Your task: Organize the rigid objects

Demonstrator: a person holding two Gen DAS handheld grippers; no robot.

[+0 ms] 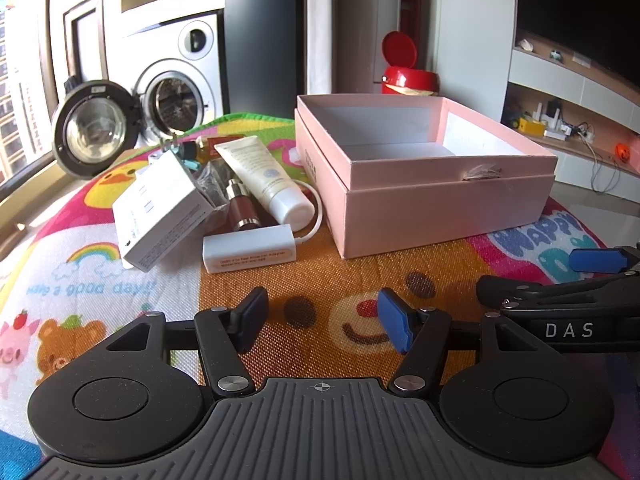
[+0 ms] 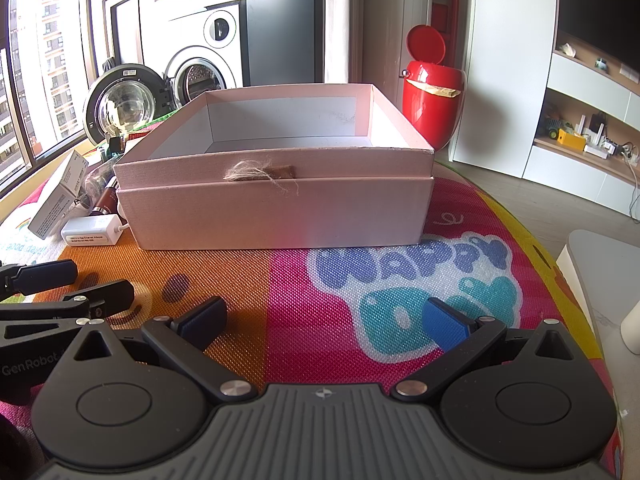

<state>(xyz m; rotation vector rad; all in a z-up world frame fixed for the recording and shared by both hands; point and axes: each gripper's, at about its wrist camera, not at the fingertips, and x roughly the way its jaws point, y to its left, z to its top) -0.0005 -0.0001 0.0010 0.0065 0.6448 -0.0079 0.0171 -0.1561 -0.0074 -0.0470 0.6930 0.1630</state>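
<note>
An open pink box stands empty on a colourful play mat. Left of it lies a pile: a white carton, a white adapter with cable, a cream tube, a dark red bottle and small items behind. The adapter and carton also show in the right wrist view. My left gripper is open and empty, low over the mat in front of the pile. My right gripper is open and empty, in front of the box.
A red bin with raised lid stands behind the box. A washing machine with open door is at the back left. Shelves are at the right. A white object sits by the mat's right edge.
</note>
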